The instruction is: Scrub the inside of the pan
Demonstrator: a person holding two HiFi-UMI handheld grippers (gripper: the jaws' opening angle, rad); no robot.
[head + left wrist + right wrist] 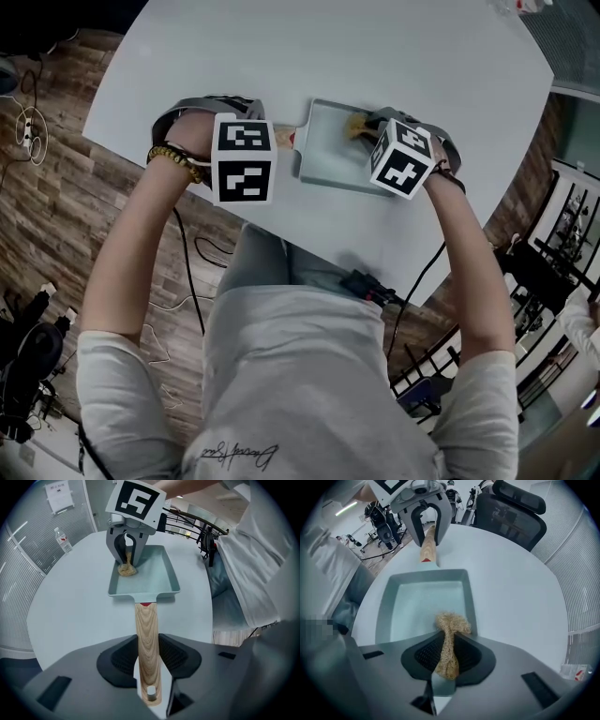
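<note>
- Head view: the pan lies flat on the white bench in front of the person, its handle pointing towards the person's left.
- The left tongs are closed on the wooden handle, with both ribbed pads pressing its sides partway along. This pins the pan in place, so the bracing part of the job is done.
- The right tongs grip a tan scouring wad. Its neck is squeezed between the pads and its frayed head sticks out below them.
- In the left gripper view the wad sits on the pan floor at the end away from the handle, close to the far wall. It appears to be touching the floor, so I judge the scrubbing to be under way.
- The pan floor is an even pale blue-green with no suds, water, crumbs or marks. The pictures therefore cannot tell which parts have been scrubbed.
- Judging only by where the wad is, the stretch of floor towards the handle, the corners and the inner walls may still need a pass.
- Nothing suggests the task is finished: both tongs are clamped on and the wad is inside the pan.
</note>
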